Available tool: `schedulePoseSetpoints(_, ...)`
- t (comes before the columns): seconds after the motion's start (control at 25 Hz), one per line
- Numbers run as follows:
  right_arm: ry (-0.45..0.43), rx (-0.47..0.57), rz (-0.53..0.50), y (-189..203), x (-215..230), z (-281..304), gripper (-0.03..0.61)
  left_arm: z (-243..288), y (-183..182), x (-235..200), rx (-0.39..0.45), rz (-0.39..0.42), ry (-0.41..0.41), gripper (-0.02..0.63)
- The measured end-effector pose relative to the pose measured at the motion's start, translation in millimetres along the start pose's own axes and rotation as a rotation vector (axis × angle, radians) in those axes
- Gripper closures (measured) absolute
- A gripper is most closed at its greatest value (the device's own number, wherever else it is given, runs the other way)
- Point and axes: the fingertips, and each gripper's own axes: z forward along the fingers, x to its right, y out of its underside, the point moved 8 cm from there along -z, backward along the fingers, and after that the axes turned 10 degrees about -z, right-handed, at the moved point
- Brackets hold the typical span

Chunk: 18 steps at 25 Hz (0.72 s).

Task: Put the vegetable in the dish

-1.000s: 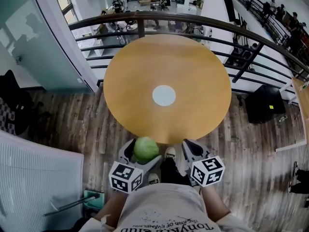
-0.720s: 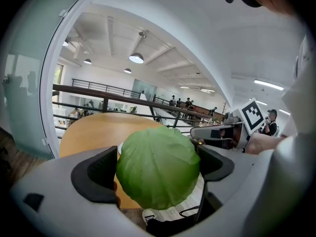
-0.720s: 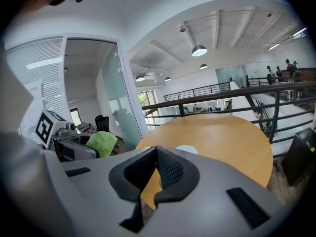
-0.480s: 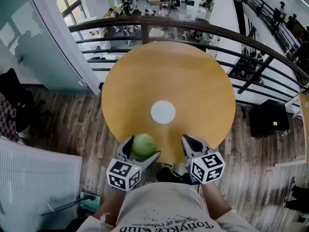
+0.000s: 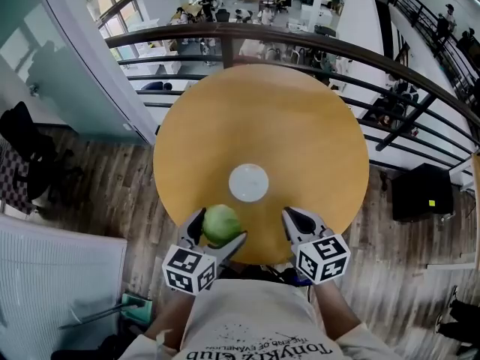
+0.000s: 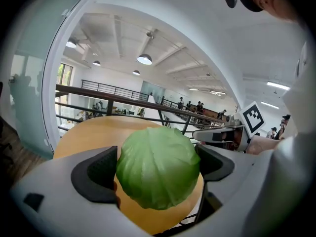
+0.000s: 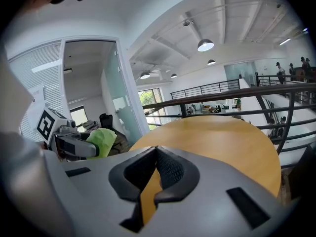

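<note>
A round green cabbage (image 5: 222,223) sits between the jaws of my left gripper (image 5: 217,229), which is shut on it over the near edge of the round wooden table (image 5: 300,126). In the left gripper view the cabbage (image 6: 158,167) fills the gap between the two dark pads. The small white dish (image 5: 248,182) lies at the table's middle, a short way beyond the cabbage. My right gripper (image 5: 288,217) hangs at the near edge to the right, shut and empty, its pads meeting at the tips in the right gripper view (image 7: 156,149).
A dark metal railing (image 5: 315,47) curves round the far side of the table, with a lower floor beyond it. Glass partition (image 5: 67,51) stands at the left. Wood floor surrounds the table; a black box (image 5: 420,190) sits at right.
Both grippers have moved forward over the table's near edge, the left one carrying the cabbage closer to the dish. The jaws have not changed.
</note>
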Motion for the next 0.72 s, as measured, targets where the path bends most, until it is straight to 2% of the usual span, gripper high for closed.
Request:
schedulePoseSetpoints(0.28, 0.034, 0.010, 0.012, 16, 3, -8, 0.557, 9, 8, 3, -0.009, 0.042, 0.012, 0.121)
schedulePoseSetpoints(0.72, 0.112, -0.001, 0.081, 21, 9, 0, 0.557, 32, -3, -20, -0.059, 0.045, 0.054, 0.121)
